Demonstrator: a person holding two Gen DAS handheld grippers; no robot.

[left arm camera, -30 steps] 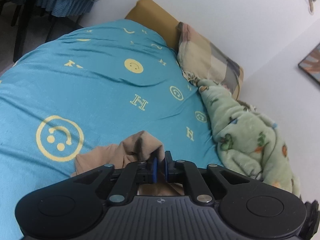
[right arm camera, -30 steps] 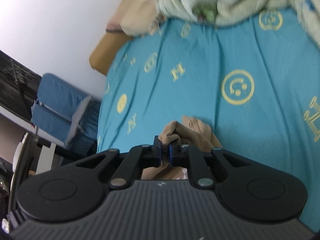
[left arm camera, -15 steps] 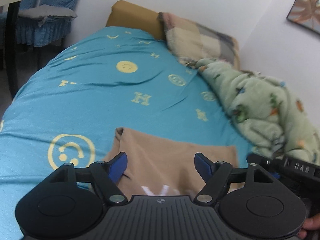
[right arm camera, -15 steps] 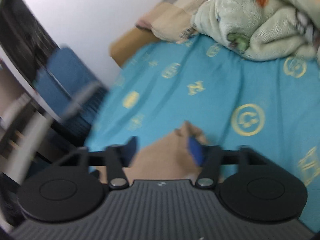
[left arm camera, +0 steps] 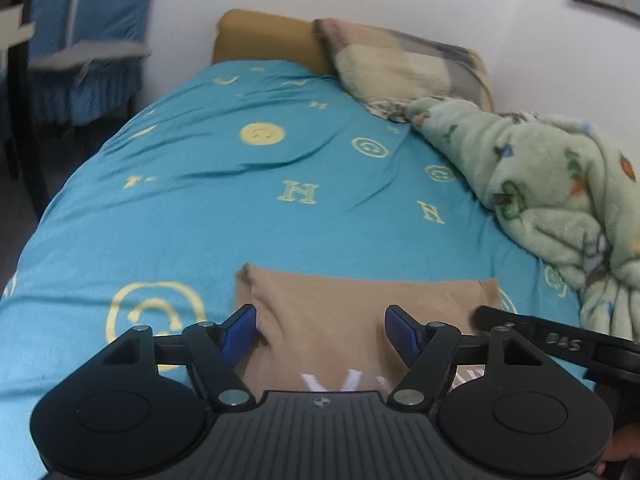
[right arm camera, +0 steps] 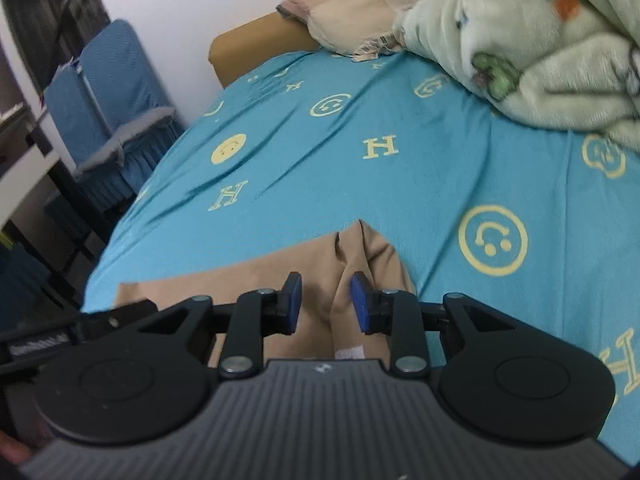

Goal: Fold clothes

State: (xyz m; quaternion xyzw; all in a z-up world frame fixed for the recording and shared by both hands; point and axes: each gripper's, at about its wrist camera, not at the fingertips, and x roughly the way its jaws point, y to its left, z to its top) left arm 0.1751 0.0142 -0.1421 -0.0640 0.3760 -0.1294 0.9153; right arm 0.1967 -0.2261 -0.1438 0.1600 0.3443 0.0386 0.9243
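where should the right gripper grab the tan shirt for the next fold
Take the tan shirt at its raised far-right corner, where the cloth bunches off the bed sheet. Probably come in from the near side; the open right gripper already straddles that ridge.

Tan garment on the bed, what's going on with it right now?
A person with two handheld grippers is folding the tan garment on the teal bedsheet. It lies mostly flat, far edge folded over. Left gripper and right gripper both hover open above it, gripping nothing. A ridge of cloth stands between the right gripper's pads.
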